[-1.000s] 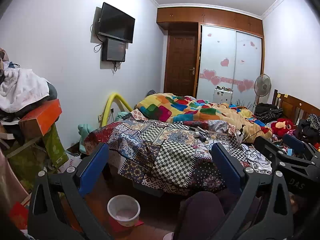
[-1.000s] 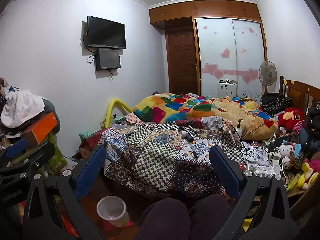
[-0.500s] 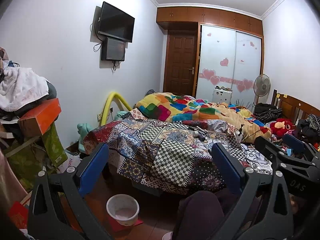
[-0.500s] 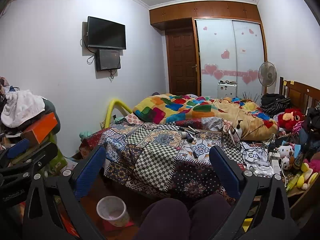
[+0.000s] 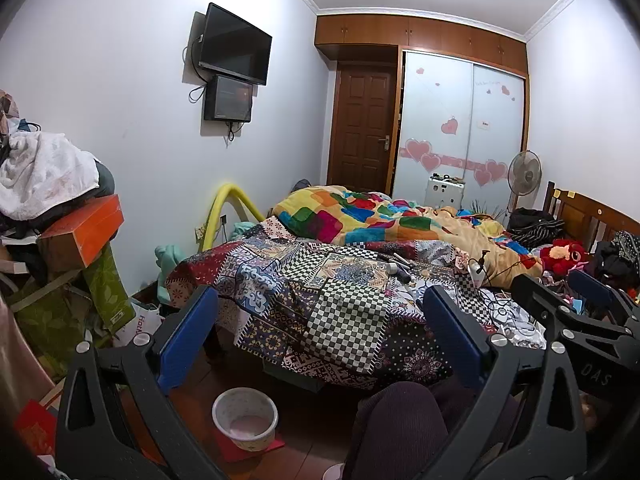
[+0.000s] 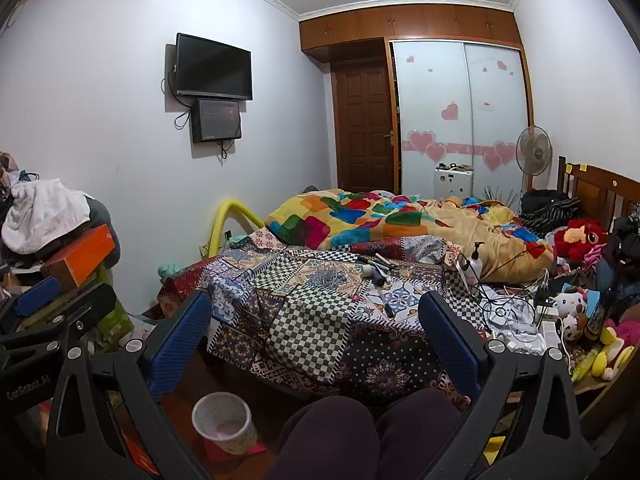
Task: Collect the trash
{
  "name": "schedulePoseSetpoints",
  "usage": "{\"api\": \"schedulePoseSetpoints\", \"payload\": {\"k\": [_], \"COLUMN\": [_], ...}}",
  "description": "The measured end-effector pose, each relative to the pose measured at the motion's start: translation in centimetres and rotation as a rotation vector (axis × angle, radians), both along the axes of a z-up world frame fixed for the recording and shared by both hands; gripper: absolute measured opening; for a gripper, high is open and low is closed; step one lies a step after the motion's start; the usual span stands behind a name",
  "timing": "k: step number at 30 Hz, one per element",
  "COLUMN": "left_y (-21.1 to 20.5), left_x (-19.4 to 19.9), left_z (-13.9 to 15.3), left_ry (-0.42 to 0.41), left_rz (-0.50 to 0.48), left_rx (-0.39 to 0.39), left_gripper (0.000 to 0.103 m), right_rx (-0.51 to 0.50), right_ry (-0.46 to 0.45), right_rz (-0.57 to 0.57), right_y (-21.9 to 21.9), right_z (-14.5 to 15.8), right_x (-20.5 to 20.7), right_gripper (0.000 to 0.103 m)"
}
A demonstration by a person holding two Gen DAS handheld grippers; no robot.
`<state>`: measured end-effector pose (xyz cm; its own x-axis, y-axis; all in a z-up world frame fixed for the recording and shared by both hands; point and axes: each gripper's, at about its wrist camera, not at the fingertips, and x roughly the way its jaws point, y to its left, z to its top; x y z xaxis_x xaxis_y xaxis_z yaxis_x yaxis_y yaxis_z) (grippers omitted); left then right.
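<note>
Honestly, nothing is collected yet, as far as I can judge. My left gripper (image 5: 320, 336) has its jaws spread wide with nothing between them, and my right gripper (image 6: 316, 338) is the same, released and empty. Both are held above my knees (image 6: 360, 432), level with the bed's near edge.

Just below them on the floor stands the small white bin (image 5: 245, 418), on a red mat; it looks close to empty, only a pale bottom showing. So the whole job is ahead: find scraps, pick them, drop them there.

Past the bin is the patchwork bedspread (image 5: 340, 312), with pens and small tools (image 6: 378, 270) lying on it. Which of these count as trash I cannot tell.

The right view alone shows the toys and tangled cables (image 6: 504, 308) beside the bed, and the pump bottle (image 6: 475, 260). The left view shows more of the heap with the orange box (image 5: 82, 234). Farther off are the door (image 5: 364, 128) and fan (image 6: 534, 150).
</note>
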<state>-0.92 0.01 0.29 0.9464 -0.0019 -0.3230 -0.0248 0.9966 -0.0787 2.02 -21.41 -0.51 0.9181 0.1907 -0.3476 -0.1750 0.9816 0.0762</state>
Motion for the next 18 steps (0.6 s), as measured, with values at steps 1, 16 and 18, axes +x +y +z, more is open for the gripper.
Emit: {"api": "schedulePoseSetpoints", "payload": {"k": [1, 16, 18], "left_y": [0.0, -0.02, 0.01], "left_x": [0.08, -0.24, -0.28], "left_z": [-0.06, -0.14, -0.08], "left_ry": [0.0, 0.0, -0.001], "left_rz": [-0.001, 0.005, 0.008], "left_rx": [-0.001, -0.01, -0.012], "left_gripper": [0.103, 0.103, 0.103], "right_rx": [-0.001, -0.002, -0.003], "right_ry": [-0.001, -0.002, -0.004], "right_rz": [0.0, -0.002, -0.001], "right_y": [0.02, 0.06, 0.09], "right_z": [-0.02, -0.08, -0.08], "right_x": [0.01, 0.07, 0.08], "right_gripper": [0.103, 0.103, 0.103]}}
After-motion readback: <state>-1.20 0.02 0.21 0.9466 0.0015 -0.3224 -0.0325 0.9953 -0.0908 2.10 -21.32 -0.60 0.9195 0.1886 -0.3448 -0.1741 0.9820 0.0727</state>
